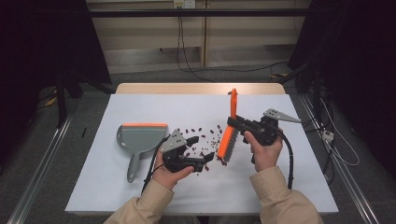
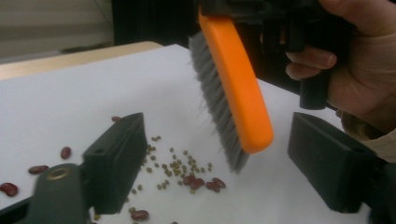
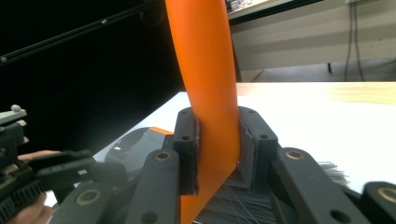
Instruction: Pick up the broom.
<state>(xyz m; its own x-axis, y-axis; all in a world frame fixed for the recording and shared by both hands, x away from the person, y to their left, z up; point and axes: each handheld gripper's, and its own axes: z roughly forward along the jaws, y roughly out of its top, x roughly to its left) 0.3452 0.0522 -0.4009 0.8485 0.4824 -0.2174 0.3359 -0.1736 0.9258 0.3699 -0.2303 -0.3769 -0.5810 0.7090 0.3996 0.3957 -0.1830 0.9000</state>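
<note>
Behind the right gripper's (image 3: 217, 154) clamped jaws, the brush's (image 3: 205, 79) bristles are mostly hidden; left gripper (image 2: 215, 163) gapes empty.

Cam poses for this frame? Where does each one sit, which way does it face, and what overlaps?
High view: above the person's side, facing forward and down on the table; forearms, left gripper, right gripper.
Left gripper view: on the left gripper, along its open jaws toward beans; right hand.
Right gripper view: along jaws clamping the brush; dustpan behind.
Shared: brush.
</note>
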